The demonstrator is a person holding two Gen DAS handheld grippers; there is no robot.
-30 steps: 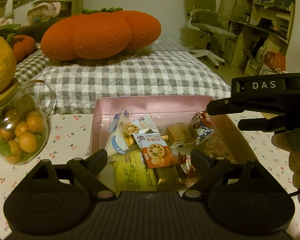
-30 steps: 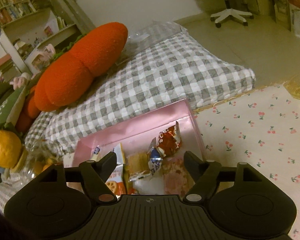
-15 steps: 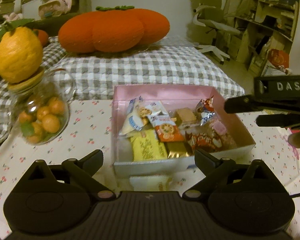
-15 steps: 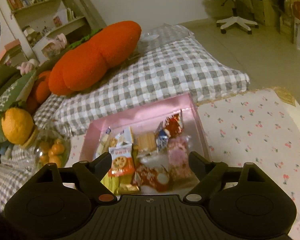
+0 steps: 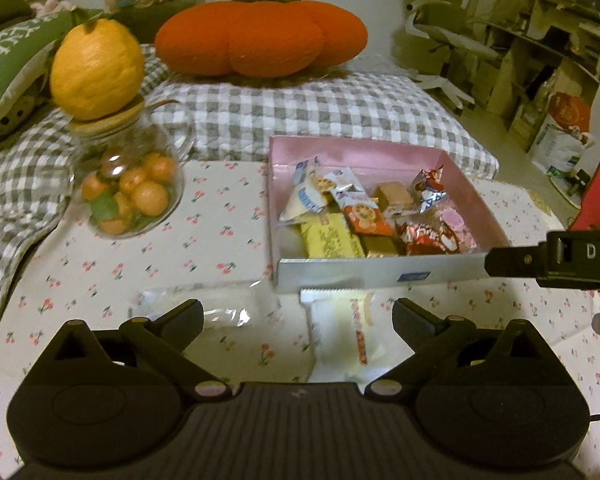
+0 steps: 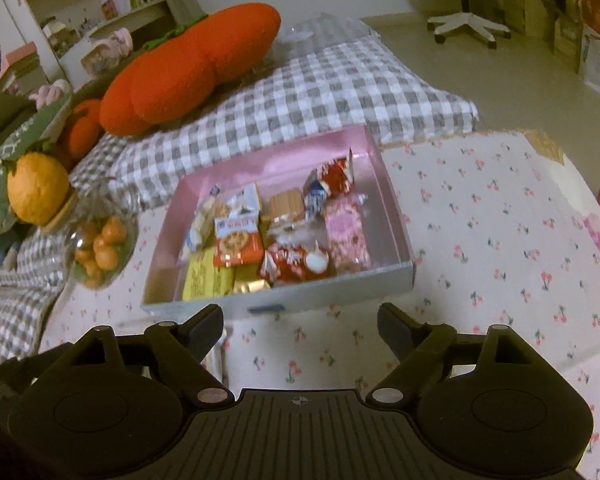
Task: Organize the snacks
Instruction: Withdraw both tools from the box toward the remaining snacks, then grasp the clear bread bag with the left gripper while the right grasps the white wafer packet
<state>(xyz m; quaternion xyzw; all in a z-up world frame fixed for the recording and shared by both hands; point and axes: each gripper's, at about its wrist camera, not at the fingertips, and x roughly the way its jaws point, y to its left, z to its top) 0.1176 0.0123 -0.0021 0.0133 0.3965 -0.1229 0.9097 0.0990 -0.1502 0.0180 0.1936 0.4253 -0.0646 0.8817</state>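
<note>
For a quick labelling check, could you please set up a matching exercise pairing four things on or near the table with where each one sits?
Things:
1. yellow packet
2. white packet
3. orange fruit
4. pumpkin cushion

Places:
A. on the checked quilt
B. inside the pink box, front left
C. on the glass jar lid
D. on the tablecloth, in front of the box

Pairs: 1-B, 2-D, 3-C, 4-A
</note>
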